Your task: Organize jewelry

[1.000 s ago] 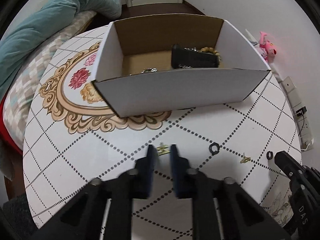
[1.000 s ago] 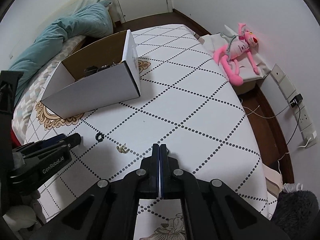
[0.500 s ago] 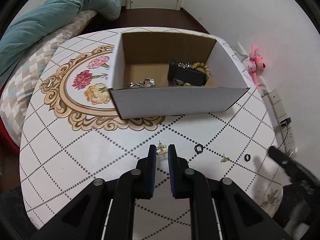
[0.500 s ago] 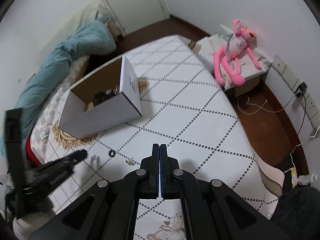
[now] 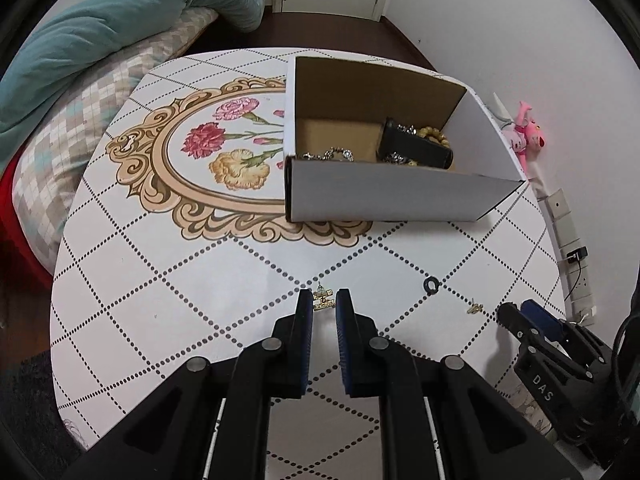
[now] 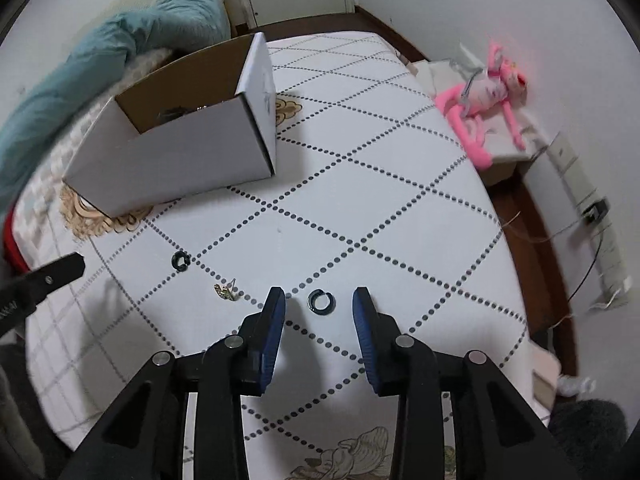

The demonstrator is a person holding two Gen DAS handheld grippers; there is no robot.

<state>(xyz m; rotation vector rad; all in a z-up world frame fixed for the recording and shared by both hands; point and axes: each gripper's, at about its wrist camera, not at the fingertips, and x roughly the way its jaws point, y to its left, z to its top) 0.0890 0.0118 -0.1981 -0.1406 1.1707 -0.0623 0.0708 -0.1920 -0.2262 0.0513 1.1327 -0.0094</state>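
Note:
My left gripper is shut on a small gold earring, held above the table. An open white cardboard box stands beyond it, with a black case, a silver chain and gold beads inside. My right gripper is open, its fingers on either side of a black ring on the table. A second black ring and a gold earring lie to its left; both also show in the left wrist view, the ring and the earring.
The round table has a white dotted-diamond cloth with a floral medallion. A bed with a teal duvet lies left. A pink plush toy sits on a box by the right wall, near wall sockets.
My right gripper has opened and come down around the black ring. My left gripper has swung left of the box, still holding the gold earring.

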